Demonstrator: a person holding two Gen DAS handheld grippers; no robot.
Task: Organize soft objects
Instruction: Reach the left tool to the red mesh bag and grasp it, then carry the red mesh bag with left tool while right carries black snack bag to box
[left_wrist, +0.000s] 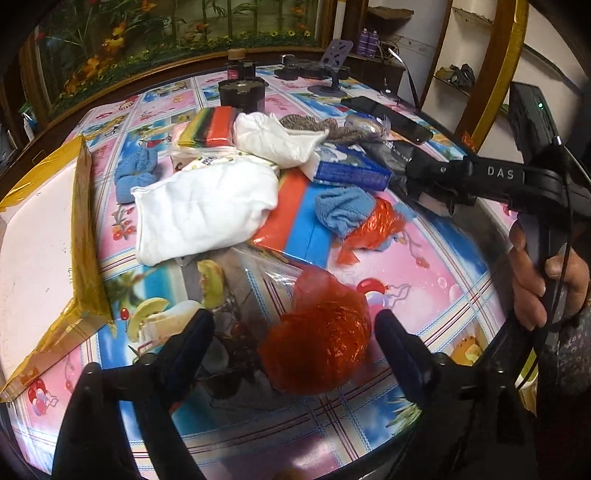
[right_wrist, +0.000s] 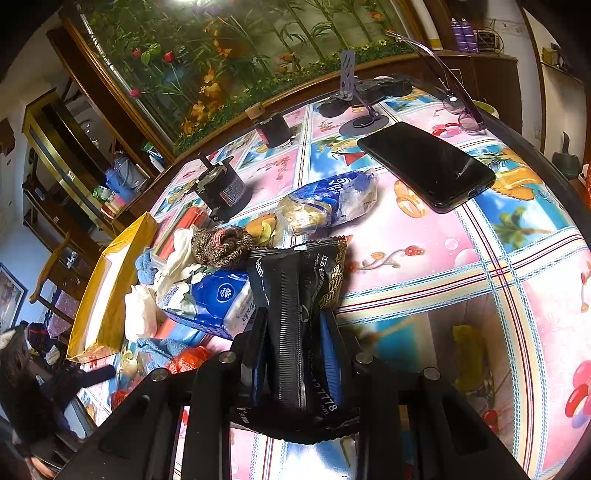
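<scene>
My yellow box (left_wrist: 33, 236) at the left edge looks bare inside. My right fingers (right_wrist: 295, 328) squeeze a black packet (right_wrist: 299, 291); my left fingers (left_wrist: 295, 332) are spread around a red bag (left_wrist: 317, 347), low in the left view

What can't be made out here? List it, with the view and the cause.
- Left wrist view: the right tongs' tips and what they grip, lost against dark items.
- Right wrist view: the lower end of the black packet, covered by the right tongs.
- Both views: the inside of the yellow-taped box, cut off or glared out.
- Left wrist view: the clear bag contents, blurred.
</scene>
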